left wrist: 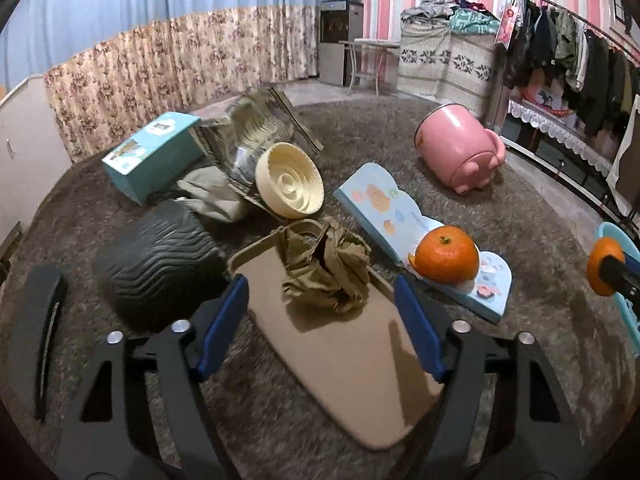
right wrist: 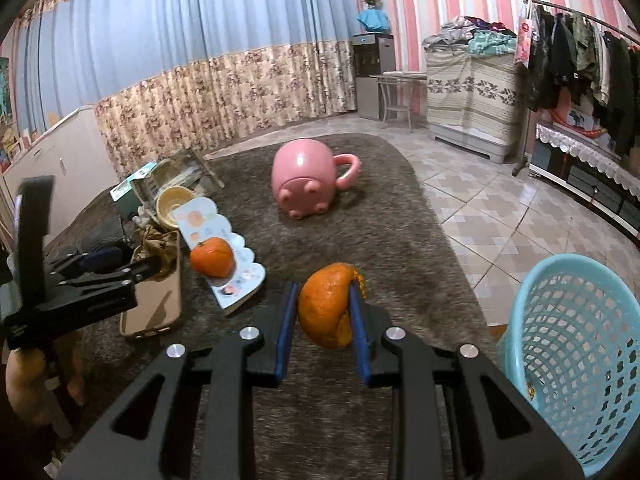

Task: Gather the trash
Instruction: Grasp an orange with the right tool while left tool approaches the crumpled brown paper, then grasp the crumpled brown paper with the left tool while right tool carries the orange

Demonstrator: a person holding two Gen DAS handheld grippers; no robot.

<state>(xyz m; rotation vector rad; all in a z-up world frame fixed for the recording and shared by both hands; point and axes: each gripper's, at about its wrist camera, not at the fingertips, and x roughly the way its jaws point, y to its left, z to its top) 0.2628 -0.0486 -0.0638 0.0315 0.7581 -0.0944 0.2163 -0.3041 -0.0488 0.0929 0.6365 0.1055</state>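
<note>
My right gripper is shut on an orange peel and holds it above the rug, left of the light blue basket. The peel also shows at the right edge of the left wrist view. My left gripper is open over a tan phone. A crumpled brown paper wad lies on the phone's far end, between my fingertips. The wad also shows in the right wrist view, by the left gripper. A whole orange rests on a children's book.
A pink pig-shaped mug lies tipped on the brown rug. A cream bowl, a teal box, a dark ribbed object and a wooden rack crowd the left. Tiled floor and a clothes rail lie right.
</note>
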